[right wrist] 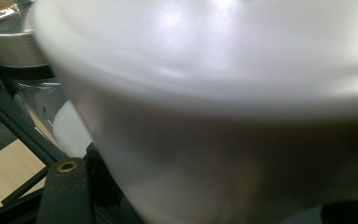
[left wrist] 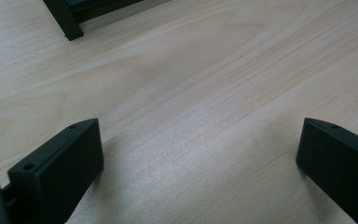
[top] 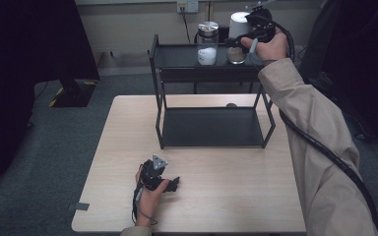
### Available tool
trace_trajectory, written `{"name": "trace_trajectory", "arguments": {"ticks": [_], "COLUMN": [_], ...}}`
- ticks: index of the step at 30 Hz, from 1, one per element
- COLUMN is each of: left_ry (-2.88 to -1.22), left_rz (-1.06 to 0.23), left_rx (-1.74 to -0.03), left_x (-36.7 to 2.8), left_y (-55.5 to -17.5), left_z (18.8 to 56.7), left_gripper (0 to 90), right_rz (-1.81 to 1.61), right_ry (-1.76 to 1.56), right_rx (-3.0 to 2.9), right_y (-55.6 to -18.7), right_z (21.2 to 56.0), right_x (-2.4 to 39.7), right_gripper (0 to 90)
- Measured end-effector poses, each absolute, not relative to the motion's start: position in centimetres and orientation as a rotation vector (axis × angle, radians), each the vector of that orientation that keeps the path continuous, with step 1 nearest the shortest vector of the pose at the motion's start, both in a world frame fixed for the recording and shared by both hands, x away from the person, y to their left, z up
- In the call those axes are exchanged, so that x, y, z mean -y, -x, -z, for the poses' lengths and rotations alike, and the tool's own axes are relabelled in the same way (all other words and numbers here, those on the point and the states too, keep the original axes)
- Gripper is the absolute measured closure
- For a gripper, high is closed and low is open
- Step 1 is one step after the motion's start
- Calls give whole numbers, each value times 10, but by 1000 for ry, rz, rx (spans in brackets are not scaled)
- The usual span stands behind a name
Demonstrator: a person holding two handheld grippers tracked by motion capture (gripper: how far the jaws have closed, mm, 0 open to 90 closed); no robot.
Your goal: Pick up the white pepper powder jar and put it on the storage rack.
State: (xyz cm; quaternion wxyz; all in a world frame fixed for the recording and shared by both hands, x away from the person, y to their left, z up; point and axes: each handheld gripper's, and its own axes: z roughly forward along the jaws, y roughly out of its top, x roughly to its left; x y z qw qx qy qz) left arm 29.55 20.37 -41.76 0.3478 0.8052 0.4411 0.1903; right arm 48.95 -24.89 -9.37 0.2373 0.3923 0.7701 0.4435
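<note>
A jar with a white lid (top: pixel 238 25) and brownish contents stands on the top shelf of a black two-tier rack (top: pixel 177 56). My right gripper (top: pixel 235 43) is shut on this jar from the right; in the right gripper view the jar (right wrist: pixel 214 116) is blurred and very close between the jaws, one finger (right wrist: pixel 67 196) showing at lower left. My left gripper (top: pixel 175 183) rests low on the wooden table (top: pixel 226 196) near its front edge. Its jaws stand wide open over bare wood in the left gripper view (left wrist: pixel 200 154), nothing between them.
A glass jar with a silver lid (top: pixel 207 42), holding something white, stands left of the held jar on the same shelf (right wrist: pixel 9 46). The rack's lower shelf (top: pixel 211 127) is bare. A rack foot (left wrist: pixel 67 23) lies ahead of the left gripper. Dark carpet surrounds the table.
</note>
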Motion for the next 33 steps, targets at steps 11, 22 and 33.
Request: {"name": "trace_trajectory", "arguments": {"ticks": [11, 22, 33], "left_ry": [-2088, -2087, -2088], "left_rz": [-493, -494, -494], "left_rx": [-1144, -1144, -1144], "left_x": [-204, -204, -204], "left_y": [-295, -295, -295], "left_z": [418, 418, 418], "left_gripper": [0, 0, 0], "right_rz": [-1219, -1227, -1268], "right_ry": [-1085, -1141, -1137], "right_rx": [-2074, -2024, -2032], "right_y": [-484, -468, -444], "right_z": [97, 97, 96], "right_x": [247, 251, 267], "right_gripper": [235, 0, 0]}}
